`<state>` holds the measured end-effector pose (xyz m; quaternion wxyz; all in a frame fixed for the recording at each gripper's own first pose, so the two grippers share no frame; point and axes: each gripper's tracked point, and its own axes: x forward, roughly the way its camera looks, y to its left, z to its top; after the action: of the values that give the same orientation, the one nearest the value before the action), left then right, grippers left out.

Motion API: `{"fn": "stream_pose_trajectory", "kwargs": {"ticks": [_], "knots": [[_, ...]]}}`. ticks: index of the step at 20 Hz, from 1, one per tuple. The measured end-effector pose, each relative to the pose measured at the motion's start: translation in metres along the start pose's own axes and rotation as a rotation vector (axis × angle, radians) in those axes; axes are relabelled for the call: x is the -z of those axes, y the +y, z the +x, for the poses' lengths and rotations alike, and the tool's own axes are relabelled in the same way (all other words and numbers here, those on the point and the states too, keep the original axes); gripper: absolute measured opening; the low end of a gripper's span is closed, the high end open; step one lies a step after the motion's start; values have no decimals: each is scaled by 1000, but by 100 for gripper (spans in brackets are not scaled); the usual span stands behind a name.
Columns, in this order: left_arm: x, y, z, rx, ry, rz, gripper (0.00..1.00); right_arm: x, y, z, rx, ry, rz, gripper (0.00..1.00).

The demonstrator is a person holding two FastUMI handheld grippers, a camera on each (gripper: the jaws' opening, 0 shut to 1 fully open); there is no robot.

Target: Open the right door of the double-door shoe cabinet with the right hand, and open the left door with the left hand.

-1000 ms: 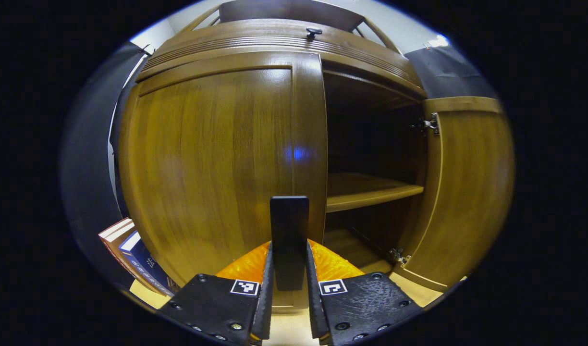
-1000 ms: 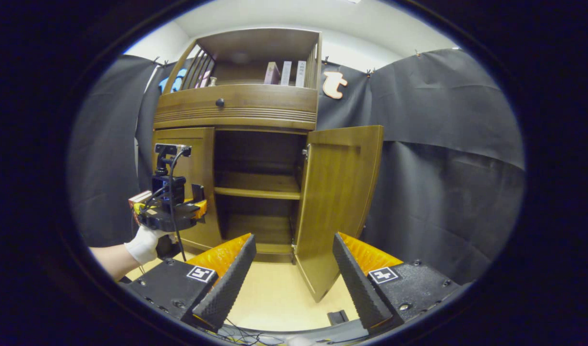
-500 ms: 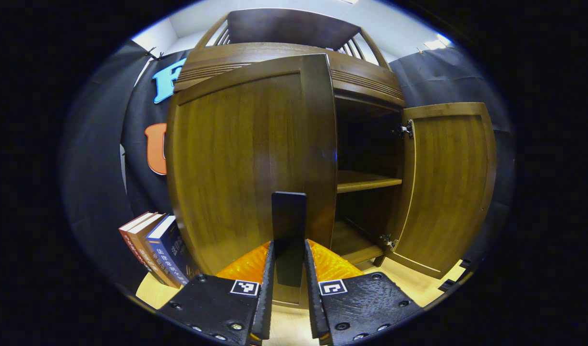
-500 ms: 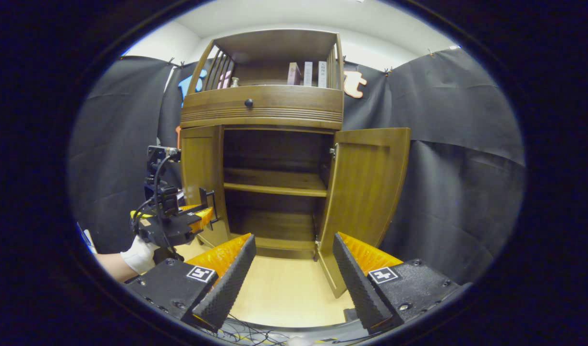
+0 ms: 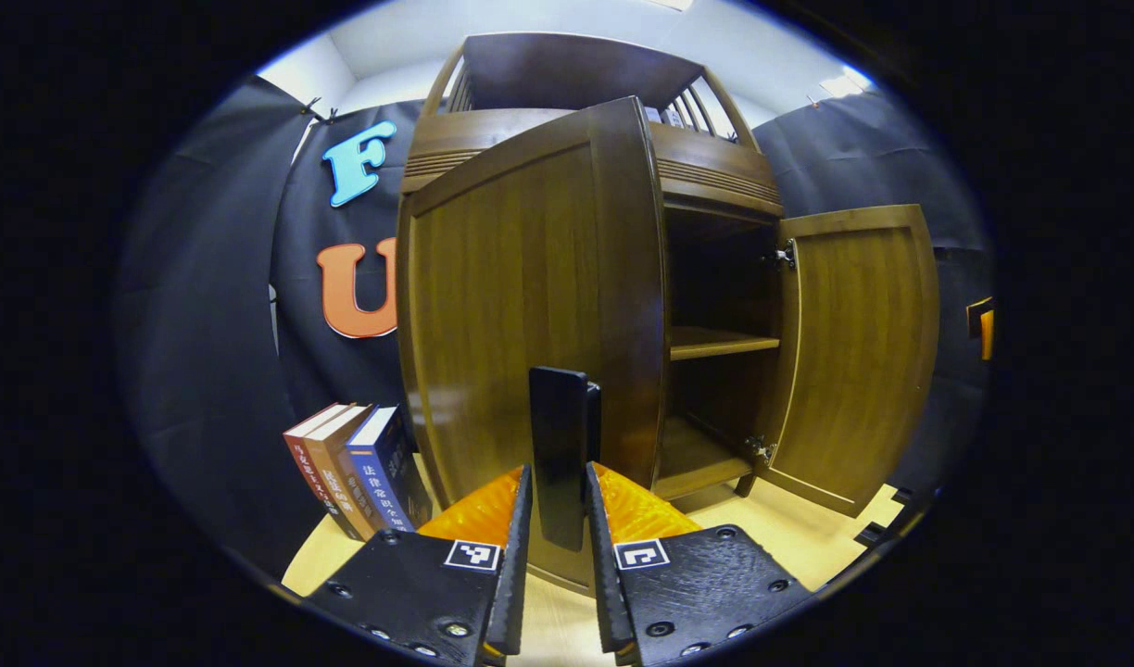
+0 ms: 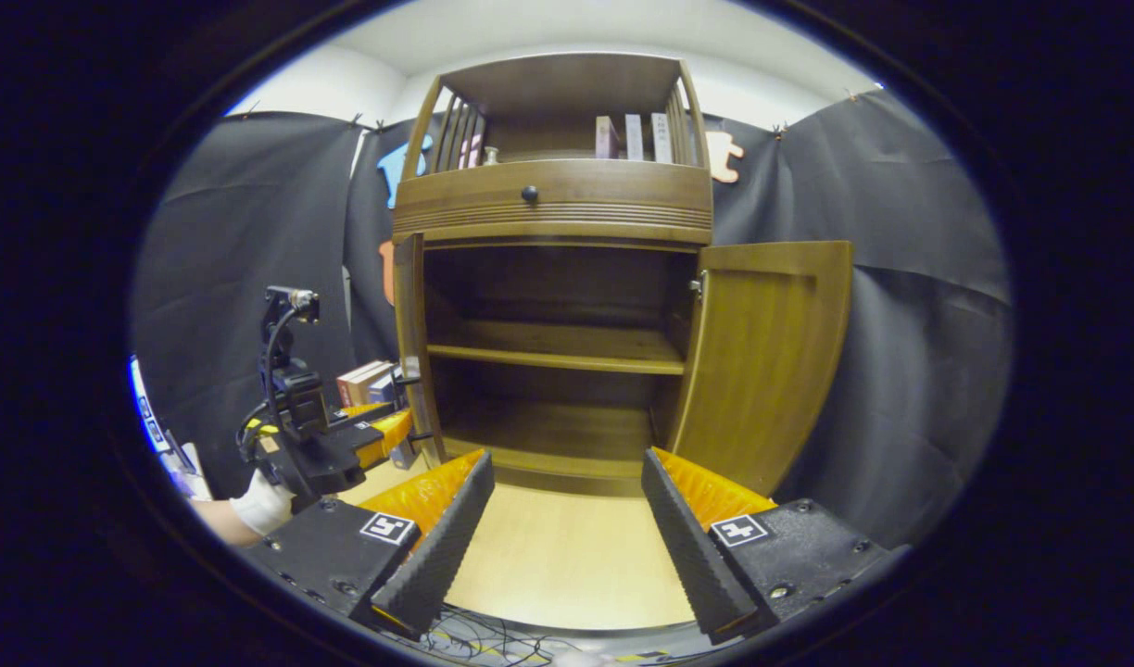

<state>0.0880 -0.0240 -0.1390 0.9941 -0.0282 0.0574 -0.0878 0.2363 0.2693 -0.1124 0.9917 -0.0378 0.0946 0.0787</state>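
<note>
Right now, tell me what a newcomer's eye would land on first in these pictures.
The wooden shoe cabinet with both doors swung out: the right door stands wide open and the left door is pulled out, baring the dark shelf inside. Next comes the left claw, shut on the left door's black handle low in the left gripper view. The right claw hangs open before the cabinet, holding nothing.
</note>
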Motion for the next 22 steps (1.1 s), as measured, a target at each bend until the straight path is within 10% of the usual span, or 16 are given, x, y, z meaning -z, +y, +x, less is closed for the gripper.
{"fn": "stream_pose_trajectory", "kwargs": {"ticks": [6, 7, 22], "knots": [[7, 28, -16, -36, -14, 4, 30, 0, 25, 5, -56, -1, -7, 100], [6, 37, -33, -46, -8, 14, 2, -1, 29, 6, -64, -2, -11, 100], [14, 113, -60, -42, -46, 65, 2, 3, 57, 11, -138, 17, -20, 100]]}}
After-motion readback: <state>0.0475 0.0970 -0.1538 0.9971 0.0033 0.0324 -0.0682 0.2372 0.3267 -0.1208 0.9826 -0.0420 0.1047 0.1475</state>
